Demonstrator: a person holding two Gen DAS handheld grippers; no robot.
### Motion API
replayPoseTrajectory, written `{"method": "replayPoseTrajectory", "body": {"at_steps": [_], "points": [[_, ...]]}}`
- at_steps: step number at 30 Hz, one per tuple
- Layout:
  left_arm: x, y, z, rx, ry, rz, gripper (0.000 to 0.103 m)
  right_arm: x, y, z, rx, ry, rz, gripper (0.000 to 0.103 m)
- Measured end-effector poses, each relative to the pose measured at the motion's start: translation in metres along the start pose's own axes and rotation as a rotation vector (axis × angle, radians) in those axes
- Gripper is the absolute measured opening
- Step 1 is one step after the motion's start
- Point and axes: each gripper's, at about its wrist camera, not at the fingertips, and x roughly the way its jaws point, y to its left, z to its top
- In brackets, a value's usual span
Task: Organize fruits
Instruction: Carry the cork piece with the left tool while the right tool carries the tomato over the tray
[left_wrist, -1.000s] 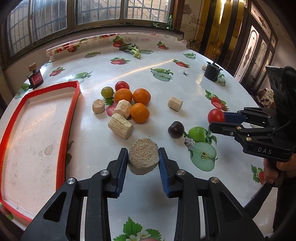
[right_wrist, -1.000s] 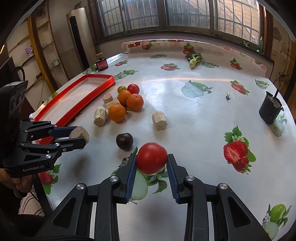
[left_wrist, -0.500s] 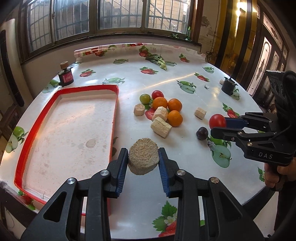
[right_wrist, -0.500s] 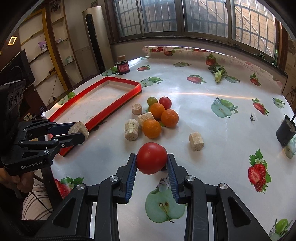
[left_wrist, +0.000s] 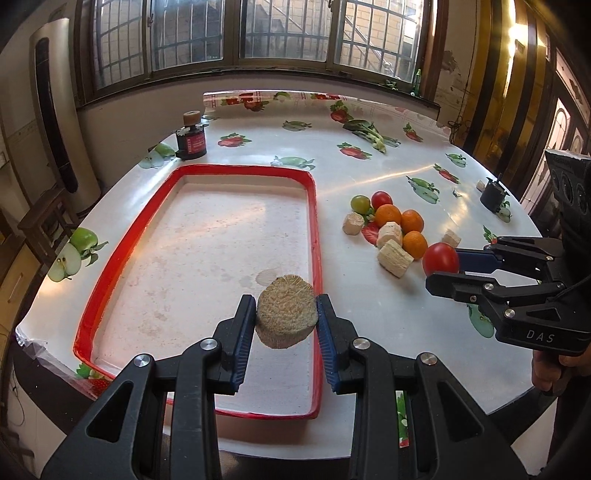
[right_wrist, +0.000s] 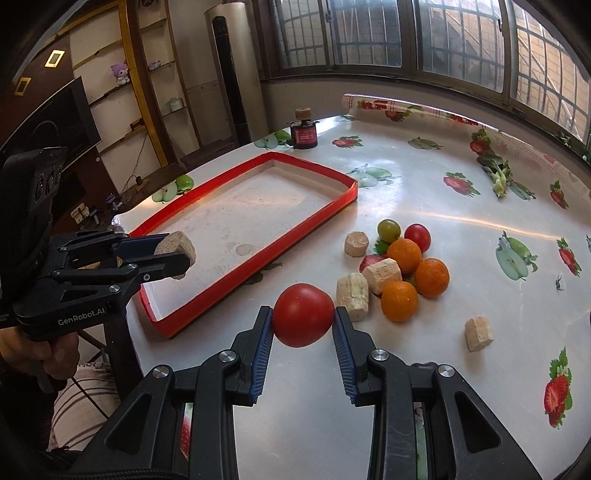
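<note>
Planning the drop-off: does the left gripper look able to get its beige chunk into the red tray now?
Probably yes. The left gripper holds the beige chunk above the red tray, whose floor below looks bare; nothing blocks a straight descent.

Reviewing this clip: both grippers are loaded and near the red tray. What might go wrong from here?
1. The right gripper grips the round red tomato only at its sides; it might slip, or bruise if squeezed harder.
2. The left gripper holds the beige fibrous chunk over the red tray's near wall; released here, it may clip the rim and tumble out.
3. The tomato hangs beside the oranges; swinging low toward the tray could scatter them.
</note>
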Motion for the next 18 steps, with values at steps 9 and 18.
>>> {"method": "replayPoseTrajectory", "body": {"at_steps": [9,18], "points": [[-0.001,0.024,-0.001,-0.039,0.001,0.031,0.030,0.014,0.018,0.015,-0.027,0.005,0.035,0.033],[0.004,0.047,0.001,-0.077,0.009,0.060,0.030,0.036,0.031,0.036,-0.049,0.012,0.065,0.033]]}}
